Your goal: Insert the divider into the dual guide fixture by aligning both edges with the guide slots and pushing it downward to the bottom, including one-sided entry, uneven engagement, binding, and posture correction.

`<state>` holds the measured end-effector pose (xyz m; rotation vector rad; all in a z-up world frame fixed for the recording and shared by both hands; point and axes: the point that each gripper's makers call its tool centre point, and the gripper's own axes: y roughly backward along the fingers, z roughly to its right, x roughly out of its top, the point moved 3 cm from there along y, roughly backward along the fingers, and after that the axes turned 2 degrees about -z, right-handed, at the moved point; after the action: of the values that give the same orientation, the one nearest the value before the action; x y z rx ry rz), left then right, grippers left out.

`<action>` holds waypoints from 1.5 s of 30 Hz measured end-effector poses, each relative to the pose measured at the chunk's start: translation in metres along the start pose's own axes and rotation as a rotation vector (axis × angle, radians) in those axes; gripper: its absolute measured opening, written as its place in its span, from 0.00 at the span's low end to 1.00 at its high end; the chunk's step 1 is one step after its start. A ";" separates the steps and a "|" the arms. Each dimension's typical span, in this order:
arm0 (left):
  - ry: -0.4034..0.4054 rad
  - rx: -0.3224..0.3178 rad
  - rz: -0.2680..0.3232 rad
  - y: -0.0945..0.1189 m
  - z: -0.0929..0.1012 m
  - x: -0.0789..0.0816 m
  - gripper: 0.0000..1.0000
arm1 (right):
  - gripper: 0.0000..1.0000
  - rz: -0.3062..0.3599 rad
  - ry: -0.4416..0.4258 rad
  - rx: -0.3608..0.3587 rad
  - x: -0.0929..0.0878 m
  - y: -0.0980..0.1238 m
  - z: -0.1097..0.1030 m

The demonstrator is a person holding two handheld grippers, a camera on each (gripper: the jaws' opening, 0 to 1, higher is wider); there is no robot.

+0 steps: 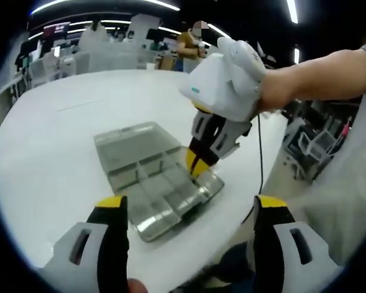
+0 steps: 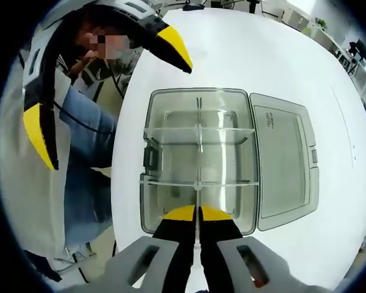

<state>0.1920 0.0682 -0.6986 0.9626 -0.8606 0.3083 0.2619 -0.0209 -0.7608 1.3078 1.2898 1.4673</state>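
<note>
Clear plastic makes up the box (image 2: 198,162) that sits on the round white table (image 2: 244,49). Its lid (image 2: 283,162) is open and lies flat beside it. There is some raised writing on the lid, but it is too small and faint to read. Thin clear walls split the inside of the box into small rooms.

In the right gripper view, the right gripper (image 2: 199,215) has its two yellow tips pressed close together at the near edge of the box. A thin clear divider (image 2: 198,143) runs straight from those tips across the middle of the box, standing on its edge between the rooms. The tips look pinched on the near end of this divider.

In the left gripper view, the same box (image 1: 155,180) lies near the table's edge, and the right gripper (image 1: 197,165) points down into it, held by a hand (image 1: 274,91). The left gripper (image 1: 192,210) is held back from the box with its jaws wide apart and nothing between them. In the right gripper view it shows up at the upper left, also spread wide, off the side of the table.
</note>
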 end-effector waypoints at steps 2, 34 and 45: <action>0.002 0.008 0.003 0.004 -0.004 0.001 0.82 | 0.00 0.012 0.001 -0.001 0.000 0.002 -0.001; -0.039 0.036 -0.032 0.047 -0.038 -0.004 0.82 | 0.17 0.286 -0.150 -0.057 0.001 0.031 -0.007; -0.071 0.035 -0.068 0.054 -0.053 -0.001 0.80 | 0.21 0.421 -0.233 -0.091 0.000 0.044 -0.017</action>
<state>0.1865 0.1418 -0.6826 1.0383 -0.8874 0.2323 0.2490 -0.0323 -0.7166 1.7028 0.8190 1.5726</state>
